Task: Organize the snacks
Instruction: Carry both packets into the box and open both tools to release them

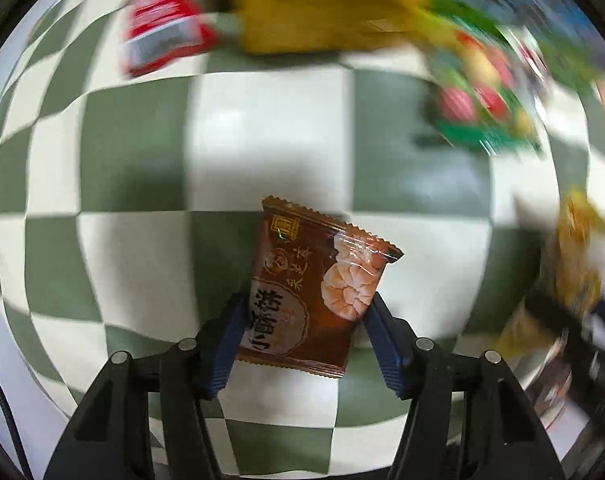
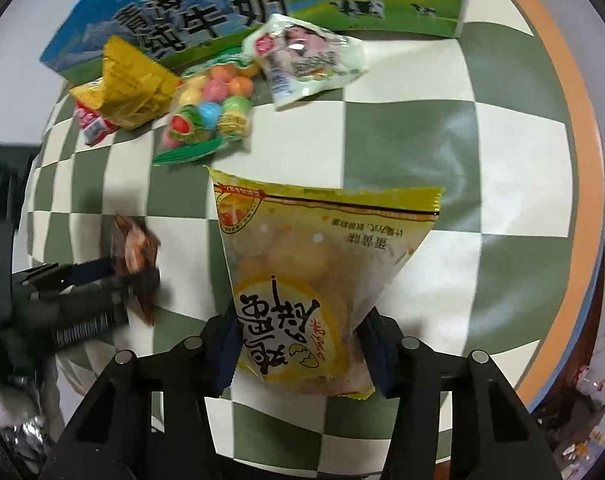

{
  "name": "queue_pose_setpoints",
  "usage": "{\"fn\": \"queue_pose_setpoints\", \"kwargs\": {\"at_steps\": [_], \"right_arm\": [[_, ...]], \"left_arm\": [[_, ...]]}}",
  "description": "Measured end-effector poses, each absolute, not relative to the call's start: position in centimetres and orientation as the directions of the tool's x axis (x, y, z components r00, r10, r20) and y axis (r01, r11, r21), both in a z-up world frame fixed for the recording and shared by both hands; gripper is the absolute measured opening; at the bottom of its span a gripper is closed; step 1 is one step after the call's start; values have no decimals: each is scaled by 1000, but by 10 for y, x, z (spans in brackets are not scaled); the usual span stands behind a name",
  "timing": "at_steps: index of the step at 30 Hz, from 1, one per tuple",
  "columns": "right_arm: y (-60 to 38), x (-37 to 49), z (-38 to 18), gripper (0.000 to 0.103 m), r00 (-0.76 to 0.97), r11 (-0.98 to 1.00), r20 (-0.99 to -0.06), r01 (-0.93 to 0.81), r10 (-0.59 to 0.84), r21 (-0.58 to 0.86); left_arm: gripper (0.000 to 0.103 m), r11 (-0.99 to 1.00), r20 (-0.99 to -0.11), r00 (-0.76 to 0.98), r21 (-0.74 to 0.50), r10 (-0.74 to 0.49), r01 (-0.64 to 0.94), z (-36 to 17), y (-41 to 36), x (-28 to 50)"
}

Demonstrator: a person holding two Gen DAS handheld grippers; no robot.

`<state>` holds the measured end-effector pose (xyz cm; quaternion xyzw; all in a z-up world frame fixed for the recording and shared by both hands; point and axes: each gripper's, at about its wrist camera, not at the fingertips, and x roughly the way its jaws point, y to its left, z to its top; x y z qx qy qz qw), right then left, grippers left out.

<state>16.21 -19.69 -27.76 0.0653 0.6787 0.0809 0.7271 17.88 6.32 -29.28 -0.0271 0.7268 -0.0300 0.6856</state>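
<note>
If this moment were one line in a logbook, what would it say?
left gripper: shut on brown shrimp packet | right gripper: shut on yellow snack bag | other snacks: by milk carton | surface: checkered tablecloth

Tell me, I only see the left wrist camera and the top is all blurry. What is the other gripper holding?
Observer: The right gripper is shut on a yellow egg-cake packet.
Operator: What is that green blur?
Observer: A clear bag of colourful round candies lying on the checkered tablecloth.
Operator: Anything behind it?
Observer: A blue milk carton box, with a pale green snack packet in front of it.
</note>
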Motion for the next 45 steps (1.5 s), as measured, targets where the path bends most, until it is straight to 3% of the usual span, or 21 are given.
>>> {"fn": "queue_pose_setpoints", "kwargs": {"at_steps": [3, 8, 14, 19, 26, 32, 35, 45], "right_arm": [[-198, 165, -283, 57, 66, 974, -972, 9, 225, 226], [-194, 165, -289, 58, 83, 974, -973, 46, 217, 222], [-196, 162, -278, 49, 119, 973, -967, 27, 224, 229], [-202, 170, -244, 48, 149, 951, -942, 15, 302, 307], [-229, 213, -143, 48, 283, 915, -874, -34, 395, 402], [-242, 289, -81, 48, 379, 950, -874, -66, 306, 304], [-246, 330, -82, 48, 360, 968, -899, -62, 249, 243], [-238, 405, -148, 48, 227, 986, -960, -37, 167, 163]], "left_arm": [[59, 991, -987, -89, -127, -131, -51, -302, 70, 183], [58, 994, -994, -45, -103, -104, -35, -302, 72, 188], [54, 994, -995, 36, -98, -97, -37, -279, 53, 171], [54, 984, -979, 109, -175, -172, -21, -226, 44, 168], [54, 950, -920, 248, -310, -304, 14, -117, 34, 203], [54, 961, -907, 326, -274, -268, 28, -55, 41, 278], [54, 974, -924, 312, -227, -221, 16, -58, 43, 327], [54, 991, -988, 94, -128, -124, -39, -160, 62, 413]]}}
